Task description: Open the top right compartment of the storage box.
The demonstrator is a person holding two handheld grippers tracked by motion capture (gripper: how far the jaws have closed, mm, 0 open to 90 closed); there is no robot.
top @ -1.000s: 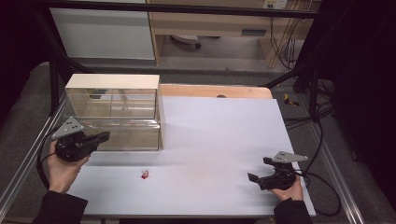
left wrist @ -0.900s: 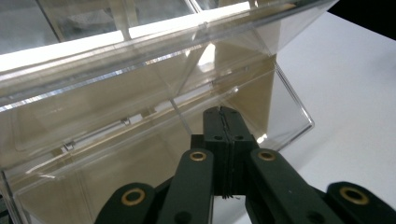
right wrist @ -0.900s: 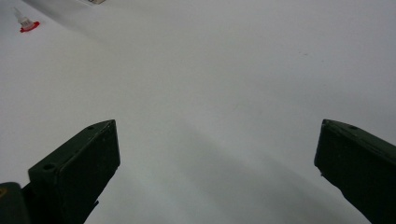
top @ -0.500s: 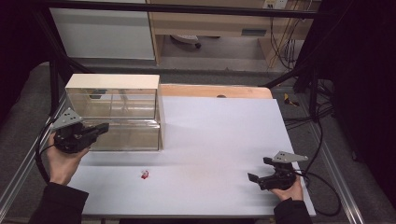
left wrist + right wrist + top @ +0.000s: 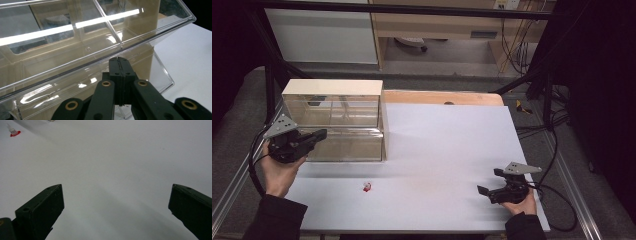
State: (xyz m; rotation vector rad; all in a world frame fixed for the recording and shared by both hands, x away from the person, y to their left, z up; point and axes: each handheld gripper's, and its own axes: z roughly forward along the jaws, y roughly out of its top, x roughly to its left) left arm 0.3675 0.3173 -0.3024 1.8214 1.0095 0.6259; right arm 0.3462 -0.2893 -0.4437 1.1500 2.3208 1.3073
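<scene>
A white sheet point(image 5: 437, 150) is seen covering the table, with a strip of bare wood point(image 5: 442, 97) left exposed along the far edge. Grey floor is visible beyond the far edge, together with a pale cabinet front point(image 5: 322, 35) and a wooden shelf unit point(image 5: 447, 25); loose cables point(image 5: 517, 50) hang at the far right, and the surroundings are otherwise dark. A metal rail point(image 5: 232, 185) is seen along the table's left edge. A clear plastic case point(image 5: 334, 125) with a cream top is placed at the far left corner of the sheet, its transparent front panel point(image 5: 75, 65) tilted outward. The left gripper point(image 5: 318, 135) is held in a hand point(image 5: 279, 170) at the left edge, its jaws pressed together with nothing between them; in the left gripper view the tips point(image 5: 119, 61) are seen just beneath the lip of the transparent panel, though contact cannot be confirmed. A small red and white object point(image 5: 367, 187) is recorded on the sheet near the near edge, left of centre, well apart from both grippers; it also appears at the upper left corner of the right gripper view point(image 5: 13, 132). The right gripper point(image 5: 490, 181) is held low near the near right corner, jaws spread wide over bare sheet with nothing between them. Nothing is seen standing between either gripper and the small object.
</scene>
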